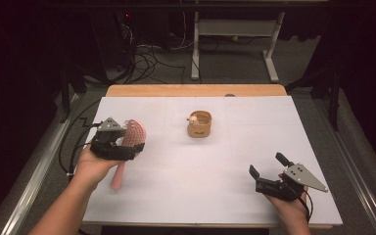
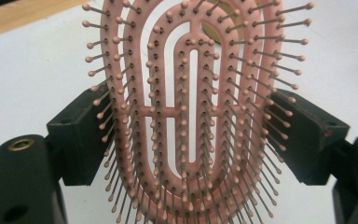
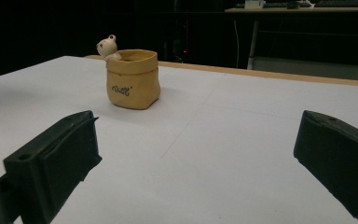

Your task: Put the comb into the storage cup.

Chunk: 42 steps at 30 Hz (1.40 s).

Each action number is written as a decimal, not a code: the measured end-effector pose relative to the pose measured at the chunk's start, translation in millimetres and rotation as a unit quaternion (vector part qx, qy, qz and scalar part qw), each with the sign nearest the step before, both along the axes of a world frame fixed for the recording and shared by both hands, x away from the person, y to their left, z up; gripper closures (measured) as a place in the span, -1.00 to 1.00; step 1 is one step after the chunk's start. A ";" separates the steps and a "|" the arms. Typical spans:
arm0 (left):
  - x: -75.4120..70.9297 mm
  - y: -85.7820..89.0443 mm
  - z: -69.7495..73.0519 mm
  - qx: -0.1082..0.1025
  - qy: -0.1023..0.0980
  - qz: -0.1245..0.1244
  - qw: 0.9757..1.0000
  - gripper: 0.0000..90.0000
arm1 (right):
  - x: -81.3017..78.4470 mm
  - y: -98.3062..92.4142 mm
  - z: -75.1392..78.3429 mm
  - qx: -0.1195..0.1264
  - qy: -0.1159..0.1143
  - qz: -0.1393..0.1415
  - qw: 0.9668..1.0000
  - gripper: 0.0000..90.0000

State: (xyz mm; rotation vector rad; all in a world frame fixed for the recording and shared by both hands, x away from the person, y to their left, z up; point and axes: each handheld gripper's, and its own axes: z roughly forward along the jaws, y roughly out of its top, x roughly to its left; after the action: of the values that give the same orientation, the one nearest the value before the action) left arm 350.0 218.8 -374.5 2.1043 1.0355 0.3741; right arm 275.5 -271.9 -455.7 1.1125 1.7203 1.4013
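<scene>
One left gripper [image 1: 127, 147] clamps the pink hairbrush [image 2: 191, 112]; right gripper [image 1: 269, 169] gapes over white tabletop [image 1: 215, 171].

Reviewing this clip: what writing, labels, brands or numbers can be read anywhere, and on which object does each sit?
Dark cursive lettering on the front of the small tan sack-shaped ceramic pot with a bear figure at its rim: too small and blurred to read.
Pink oval plastic hairbrush with ball-tipped bristles: no text visible.
Black gripper fingers and white table sheet: no text visible.

Dark room; grey floor [image 1: 235, 63], tangled cables [image 1: 144, 56], white desk frame [image 1: 235, 36] behind table.
</scene>
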 end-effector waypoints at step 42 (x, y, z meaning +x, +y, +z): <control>-10.7 -19.0 -8.2 -0.089 -0.102 -0.001 0.991 -0.56 | 1.1 2.2 -1.5 -0.003 0.002 0.006 1.000 -0.99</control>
State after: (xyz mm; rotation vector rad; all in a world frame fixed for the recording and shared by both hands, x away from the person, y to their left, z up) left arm 339.2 199.8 -382.7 1.8658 0.9131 0.4675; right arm 276.6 -269.6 -457.2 1.1051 1.7349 1.4015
